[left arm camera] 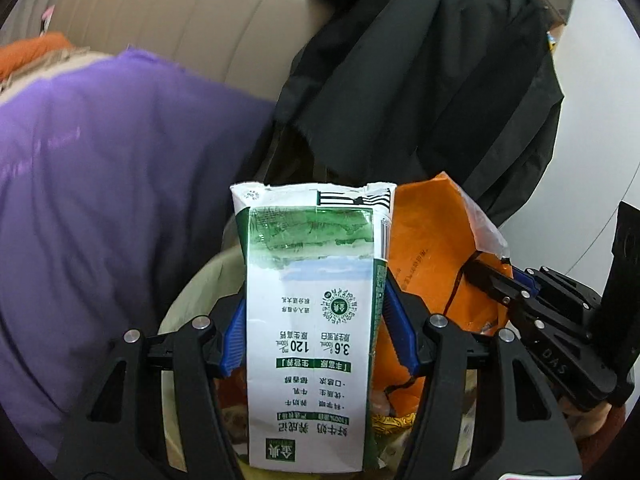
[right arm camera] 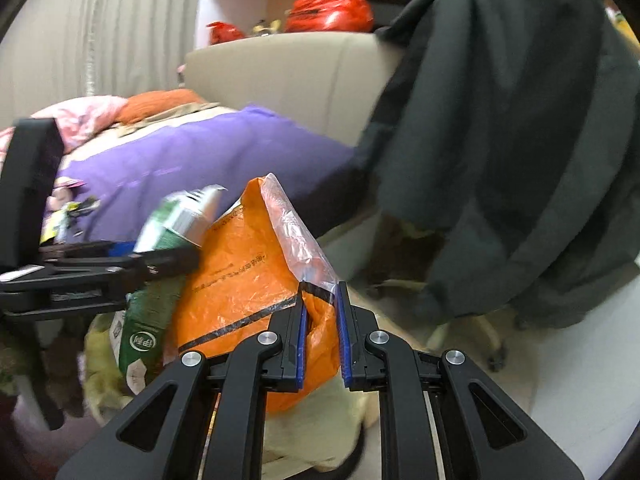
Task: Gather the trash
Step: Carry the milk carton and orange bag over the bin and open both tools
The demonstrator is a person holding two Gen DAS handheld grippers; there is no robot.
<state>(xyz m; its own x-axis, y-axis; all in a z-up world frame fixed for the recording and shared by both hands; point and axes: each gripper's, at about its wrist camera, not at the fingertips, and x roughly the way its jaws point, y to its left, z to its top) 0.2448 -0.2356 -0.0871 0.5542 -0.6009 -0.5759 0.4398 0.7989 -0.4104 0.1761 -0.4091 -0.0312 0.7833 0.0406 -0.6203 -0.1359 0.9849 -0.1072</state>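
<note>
My left gripper [left arm camera: 314, 324] clamping a flattened milk carton [left arm camera: 310, 320], my right gripper [right arm camera: 322, 338] pinching an orange plastic bag [right arm camera: 240, 280], purple bedding [left arm camera: 100, 184] behind, dark coat [right arm camera: 520, 160] hanging alongside.

Bed [right arm camera: 288, 80]: a purple quilt [right arm camera: 192, 160], an orange pillow [right arm camera: 160, 104] and a pink cloth [right arm camera: 84, 116] lie on it.

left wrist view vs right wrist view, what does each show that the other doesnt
Only the left wrist view shows the printed white face of the green and white milk carton, clamped in the left claw. Only the right wrist view shows the red plastic bags on the shelf and the right claw pinching the orange plastic bag. Both show carton, orange bag, purple blanket, dark green jacket and beige sofa back.
</note>
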